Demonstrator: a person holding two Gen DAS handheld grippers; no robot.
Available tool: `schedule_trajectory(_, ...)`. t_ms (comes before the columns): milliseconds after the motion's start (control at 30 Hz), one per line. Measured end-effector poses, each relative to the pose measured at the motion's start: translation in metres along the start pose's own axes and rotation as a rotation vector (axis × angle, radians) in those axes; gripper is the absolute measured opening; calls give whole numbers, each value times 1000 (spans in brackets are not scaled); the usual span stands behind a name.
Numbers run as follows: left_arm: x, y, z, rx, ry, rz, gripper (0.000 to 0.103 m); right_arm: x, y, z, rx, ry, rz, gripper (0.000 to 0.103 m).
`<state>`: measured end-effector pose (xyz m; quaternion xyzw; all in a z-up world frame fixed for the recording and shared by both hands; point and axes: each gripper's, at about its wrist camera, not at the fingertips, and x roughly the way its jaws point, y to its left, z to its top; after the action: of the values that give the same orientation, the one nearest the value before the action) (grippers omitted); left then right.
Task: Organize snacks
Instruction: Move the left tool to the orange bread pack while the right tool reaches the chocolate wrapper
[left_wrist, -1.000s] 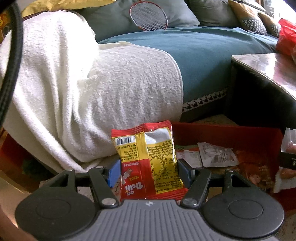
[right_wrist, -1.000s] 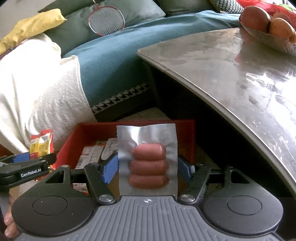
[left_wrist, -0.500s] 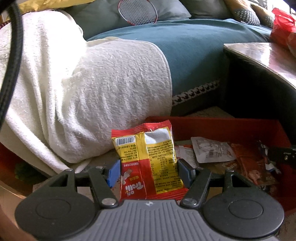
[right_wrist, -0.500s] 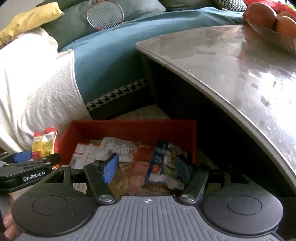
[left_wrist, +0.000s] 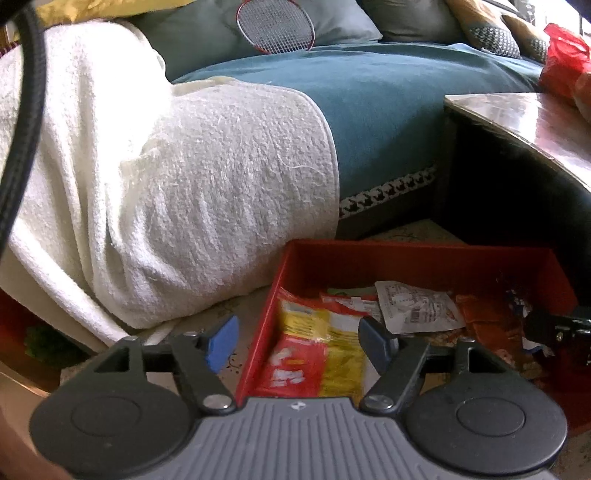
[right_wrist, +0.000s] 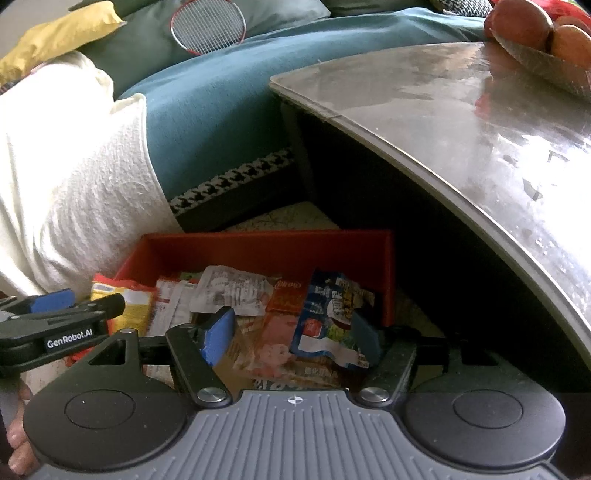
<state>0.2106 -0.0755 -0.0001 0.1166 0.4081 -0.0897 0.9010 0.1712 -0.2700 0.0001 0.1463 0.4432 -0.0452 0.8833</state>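
Observation:
A red box (left_wrist: 417, 258) on the floor holds several snack packets. My left gripper (left_wrist: 301, 339) is open above the box's left end, with the red and yellow packet (left_wrist: 317, 354) lying loose in the box below it. My right gripper (right_wrist: 291, 336) is open and empty above the box (right_wrist: 266, 245), over a blue packet (right_wrist: 328, 317) and a pink sausage packet (right_wrist: 273, 339). The left gripper (right_wrist: 70, 306) shows at the left of the right wrist view, beside the yellow packet (right_wrist: 125, 299).
A sofa with a white towel (left_wrist: 184, 184) and a teal cover (left_wrist: 369, 110) stands behind the box. A dark table (right_wrist: 461, 129) with a fruit bowl (right_wrist: 546, 48) overhangs at the right. A badminton racket (left_wrist: 275, 26) lies on the sofa.
My left gripper opened and let the red and yellow packet fall into the box. My right gripper let go of the sausage packet earlier and stays open over the box.

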Motion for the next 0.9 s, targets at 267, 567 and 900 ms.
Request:
schedule_trajectory(267,-6,0,-3,14,-5,5,66,-1,2,-3,-5,13,7,79)
schedule_trajectory(567,-12,2,-8,29,-4,13,66,-5,4,-6,-8,16,13,82)
schedule_trajectory(900,-14,13,-12,36,30,3,67,-6,9,-12,-20,39,17,86)
